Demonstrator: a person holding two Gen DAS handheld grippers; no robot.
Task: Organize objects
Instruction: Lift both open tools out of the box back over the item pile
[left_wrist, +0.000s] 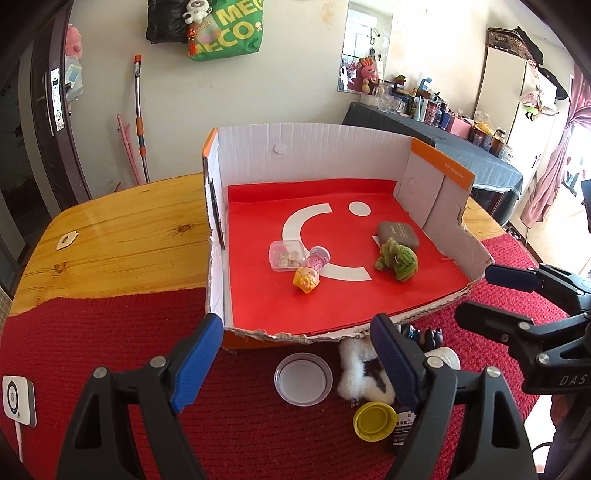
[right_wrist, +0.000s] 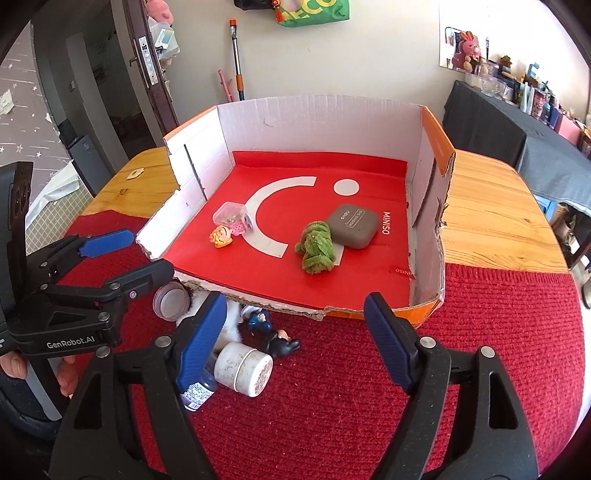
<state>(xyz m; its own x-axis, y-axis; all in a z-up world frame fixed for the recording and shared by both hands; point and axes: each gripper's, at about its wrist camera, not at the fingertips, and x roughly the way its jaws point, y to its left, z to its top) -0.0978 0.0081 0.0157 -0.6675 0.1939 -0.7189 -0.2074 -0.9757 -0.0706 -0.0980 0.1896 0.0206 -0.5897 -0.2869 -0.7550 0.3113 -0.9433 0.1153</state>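
Observation:
A cut-open cardboard box (left_wrist: 314, 147) (right_wrist: 314, 118) with a red liner holds a grey case (left_wrist: 399, 233) (right_wrist: 354, 225), a green plush toy (left_wrist: 398, 260) (right_wrist: 317, 248), a clear small box (left_wrist: 288, 254) (right_wrist: 229, 213), a pink toy (left_wrist: 318, 258) and an orange figurine (left_wrist: 306, 280) (right_wrist: 221, 236). In front of it lie a white lid (left_wrist: 303, 378), a white fluffy item (left_wrist: 356, 373), a yellow lid (left_wrist: 373, 419), a white jar (right_wrist: 243, 369), a small bottle (right_wrist: 197, 393) and a dark figurine (right_wrist: 275, 334). My left gripper (left_wrist: 295, 363) is open above these. My right gripper (right_wrist: 295, 341) is open beside them.
The box stands on a wooden table (left_wrist: 122, 236) partly covered by a red knitted mat (right_wrist: 498, 350). A white device (left_wrist: 16, 400) lies at the mat's left edge. A dark-clothed side table (left_wrist: 480, 155) with bottles stands behind on the right.

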